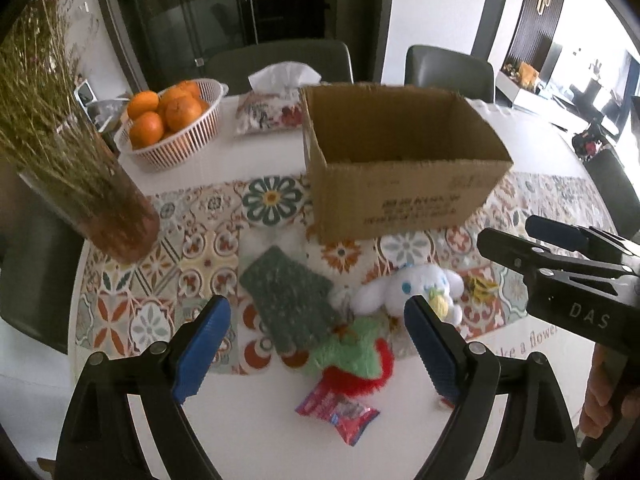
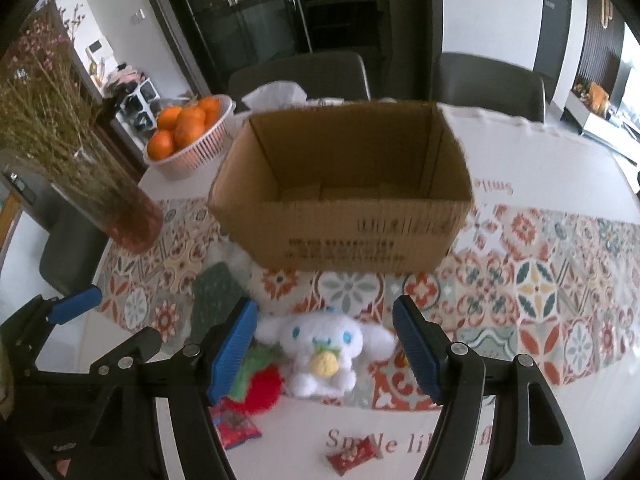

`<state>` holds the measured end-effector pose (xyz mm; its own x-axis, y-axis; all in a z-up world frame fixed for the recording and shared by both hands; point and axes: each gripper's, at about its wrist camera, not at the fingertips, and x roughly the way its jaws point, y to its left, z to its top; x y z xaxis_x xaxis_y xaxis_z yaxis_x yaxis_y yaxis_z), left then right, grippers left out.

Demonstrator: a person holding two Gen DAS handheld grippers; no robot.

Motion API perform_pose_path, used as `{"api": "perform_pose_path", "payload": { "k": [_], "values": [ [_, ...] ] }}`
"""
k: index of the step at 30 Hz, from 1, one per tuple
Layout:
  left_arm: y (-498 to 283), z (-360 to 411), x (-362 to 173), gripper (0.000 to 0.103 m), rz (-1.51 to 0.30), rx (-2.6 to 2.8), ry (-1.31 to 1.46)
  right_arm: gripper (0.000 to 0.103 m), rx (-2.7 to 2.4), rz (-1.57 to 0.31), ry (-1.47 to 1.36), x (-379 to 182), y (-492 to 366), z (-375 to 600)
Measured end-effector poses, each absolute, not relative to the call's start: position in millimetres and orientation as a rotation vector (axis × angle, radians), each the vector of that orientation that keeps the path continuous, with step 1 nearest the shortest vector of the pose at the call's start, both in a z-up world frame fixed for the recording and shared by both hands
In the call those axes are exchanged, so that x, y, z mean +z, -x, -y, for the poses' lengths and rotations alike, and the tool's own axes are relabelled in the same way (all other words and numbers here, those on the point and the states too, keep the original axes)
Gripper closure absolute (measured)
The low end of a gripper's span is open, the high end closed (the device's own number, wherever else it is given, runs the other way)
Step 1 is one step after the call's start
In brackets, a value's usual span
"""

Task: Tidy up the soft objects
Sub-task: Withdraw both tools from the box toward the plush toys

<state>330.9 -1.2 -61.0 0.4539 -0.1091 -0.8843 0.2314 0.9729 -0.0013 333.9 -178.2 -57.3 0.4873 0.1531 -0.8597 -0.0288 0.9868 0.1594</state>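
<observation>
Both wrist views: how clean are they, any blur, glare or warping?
Left wrist view: white plush and cardboard box slightly soft, window at right blown out, fisheye bends the table edge. Right wrist view: box print smeared, vase blurred, corners vignetted black.
</observation>
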Motion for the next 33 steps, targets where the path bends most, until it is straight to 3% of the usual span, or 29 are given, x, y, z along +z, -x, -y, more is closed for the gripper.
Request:
{"api": "perform_pose_path", "payload": {
  "k": [33],
  "values": [
    [-322.2, 25.4, -179.5, 0.014, -1.428, -0.365, -0.090, 0.028, 0.175, -1.395, -0.317, -174.0, -339.2, 188.0]
  ]
}}
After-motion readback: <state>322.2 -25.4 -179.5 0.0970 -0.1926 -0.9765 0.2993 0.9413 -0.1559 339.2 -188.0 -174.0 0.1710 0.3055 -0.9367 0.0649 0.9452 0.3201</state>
